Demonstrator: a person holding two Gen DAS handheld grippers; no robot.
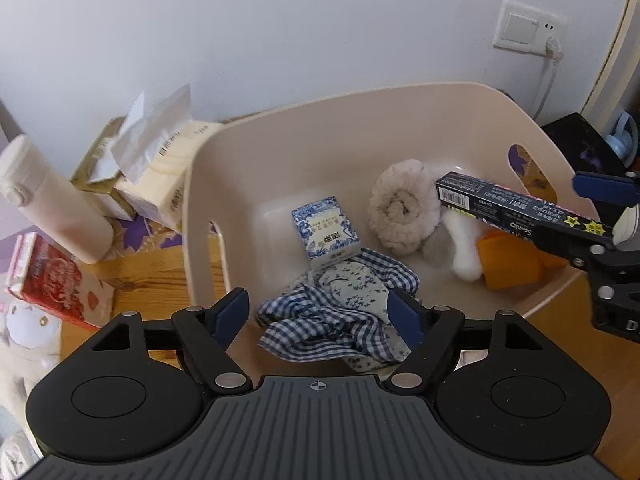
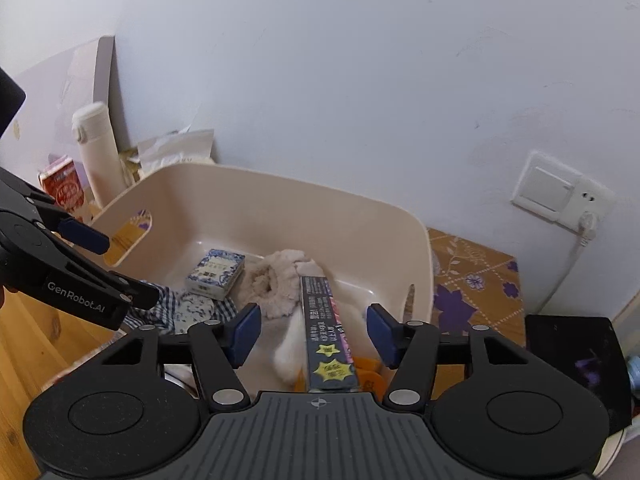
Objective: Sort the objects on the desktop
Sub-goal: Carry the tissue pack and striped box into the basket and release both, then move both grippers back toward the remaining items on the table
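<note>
A beige plastic basket [image 1: 280, 128] holds a blue-and-white patterned box [image 1: 326, 232], a checked and flowered cloth [image 1: 340, 312], a fluffy beige scrunchie [image 1: 402, 212], a white and grey plush piece [image 1: 460, 248] and an orange item [image 1: 508, 260]. My left gripper [image 1: 320, 316] is open just above the cloth, empty. A long dark toothpaste box [image 2: 326, 336] lies between the wide-open fingers of my right gripper [image 2: 314, 334], untouched by the pads, over the basket's right side. The basket also shows in the right wrist view [image 2: 280, 200].
Left of the basket stand a white thermos [image 1: 52, 208], tissue packs [image 1: 160, 168] and a red carton [image 1: 52, 280] on the wooden desk [image 1: 136, 272]. A wall socket with a plug [image 1: 528, 28] is behind. A black box [image 2: 576, 360] sits on the right.
</note>
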